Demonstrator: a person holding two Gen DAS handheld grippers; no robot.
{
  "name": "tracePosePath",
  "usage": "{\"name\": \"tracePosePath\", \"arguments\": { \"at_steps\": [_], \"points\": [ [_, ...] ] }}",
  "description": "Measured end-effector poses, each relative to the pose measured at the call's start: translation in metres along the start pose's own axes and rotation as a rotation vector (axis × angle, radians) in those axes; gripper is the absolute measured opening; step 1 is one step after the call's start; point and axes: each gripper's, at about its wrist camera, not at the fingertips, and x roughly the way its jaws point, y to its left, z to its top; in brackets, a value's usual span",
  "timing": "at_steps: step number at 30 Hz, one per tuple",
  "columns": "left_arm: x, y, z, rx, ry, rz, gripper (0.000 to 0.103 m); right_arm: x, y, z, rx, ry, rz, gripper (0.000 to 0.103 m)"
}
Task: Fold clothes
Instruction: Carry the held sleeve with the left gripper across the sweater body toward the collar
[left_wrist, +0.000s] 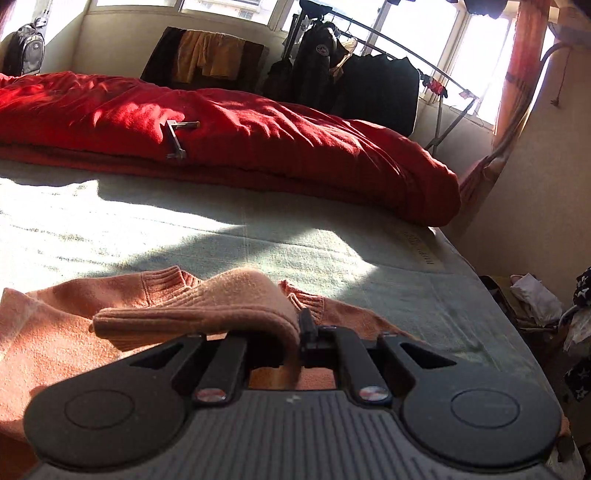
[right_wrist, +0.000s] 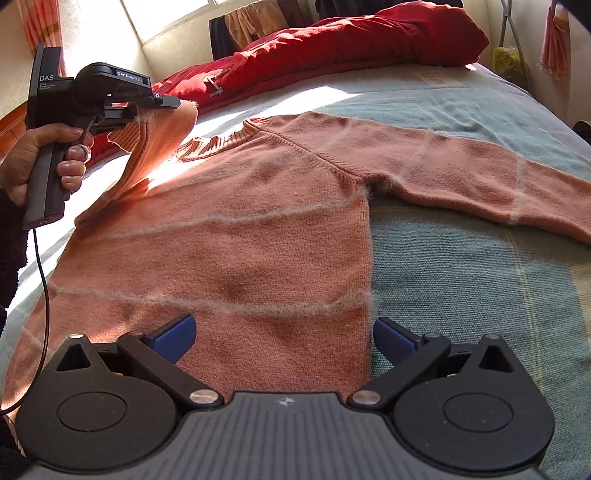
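Note:
A salmon-pink knit sweater with pale stripes lies flat on the bed, its right sleeve stretched out to the right. My left gripper is shut on the left sleeve and holds it lifted above the sweater's left shoulder. In the left wrist view that sleeve drapes across my left gripper, cuff pointing left. My right gripper hovers open over the sweater's lower right edge, its blue fingers spread wide with nothing between them.
A red quilt is bunched along the far side of the bed, with a metal tool on it. The pale blue bed cover lies bare right of the sweater. Dark clothes hang on a rack by the windows. A hand grips the left handle.

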Motion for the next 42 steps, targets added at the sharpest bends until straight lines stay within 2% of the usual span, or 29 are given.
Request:
{"name": "tracePosePath", "arguments": {
  "at_steps": [9, 17, 20, 23, 28, 31, 36, 38, 42],
  "points": [
    [0.024, -0.01, -0.021, 0.08, 0.064, 0.04, 0.006, 0.003, 0.0, -0.001, 0.004, 0.011, -0.009, 0.103],
    [0.035, -0.022, -0.036, 0.193, 0.099, 0.072, 0.008, 0.007, 0.0, -0.001, 0.005, 0.021, -0.015, 0.103],
    [0.037, -0.026, -0.04, 0.236, 0.109, 0.084, 0.014, 0.008, -0.001, -0.001, 0.005, 0.024, -0.016, 0.103],
    [0.039, -0.039, -0.046, 0.348, 0.106, 0.101, 0.041, 0.009, -0.001, 0.0, 0.007, 0.024, -0.017, 0.103],
    [0.036, -0.063, -0.061, 0.552, 0.081, 0.124, 0.042, 0.011, -0.003, 0.0, 0.011, 0.024, -0.017, 0.103],
    [0.036, -0.077, -0.068, 0.663, 0.061, 0.15, 0.047, 0.012, -0.003, 0.0, 0.008, 0.025, -0.017, 0.103],
    [0.041, -0.087, -0.081, 0.786, 0.077, 0.169, 0.047, 0.012, -0.003, 0.0, 0.01, 0.023, -0.017, 0.103],
    [0.043, -0.092, -0.089, 0.865, 0.073, 0.193, 0.047, 0.012, -0.004, 0.0, 0.01, 0.023, -0.017, 0.103],
    [0.044, -0.097, -0.098, 0.946, 0.069, 0.212, 0.047, 0.013, -0.004, 0.0, 0.008, 0.023, -0.016, 0.103]
  ]
}}
